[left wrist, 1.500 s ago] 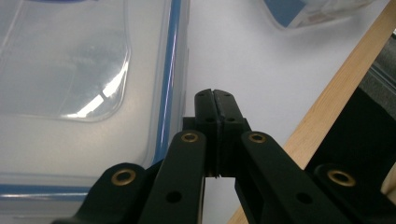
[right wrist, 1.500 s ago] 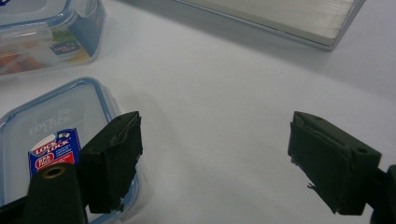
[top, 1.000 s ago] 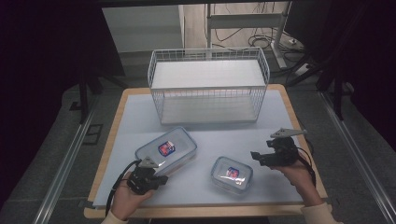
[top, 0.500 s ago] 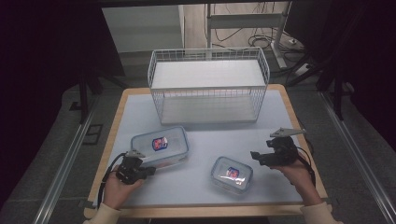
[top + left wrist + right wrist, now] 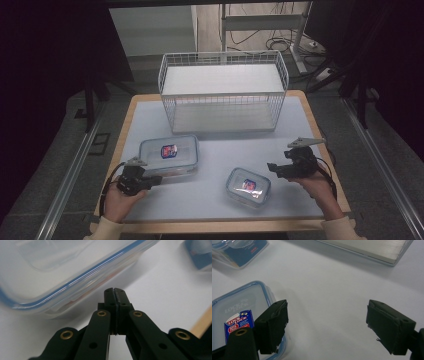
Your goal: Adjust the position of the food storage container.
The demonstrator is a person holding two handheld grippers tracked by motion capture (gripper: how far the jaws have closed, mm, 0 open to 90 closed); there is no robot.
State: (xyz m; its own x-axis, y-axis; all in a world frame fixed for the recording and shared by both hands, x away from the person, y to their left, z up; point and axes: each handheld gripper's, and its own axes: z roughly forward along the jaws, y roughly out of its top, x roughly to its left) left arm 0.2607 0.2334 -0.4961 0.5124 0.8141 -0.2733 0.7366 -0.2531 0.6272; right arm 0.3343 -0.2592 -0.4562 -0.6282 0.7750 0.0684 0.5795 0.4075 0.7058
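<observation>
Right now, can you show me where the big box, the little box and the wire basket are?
big box (image 5: pixel 169 155): high view, on the middle of its clear lid.
little box (image 5: pixel 248 186): high view, on the lid beside its sticker.
wire basket (image 5: pixel 223 107): high view, on its front wire wall.

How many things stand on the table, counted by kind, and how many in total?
Clear plastic food containers with blue-edged lids: 2, a large container and a small container
White wire basket: 1
Total: 3
</observation>
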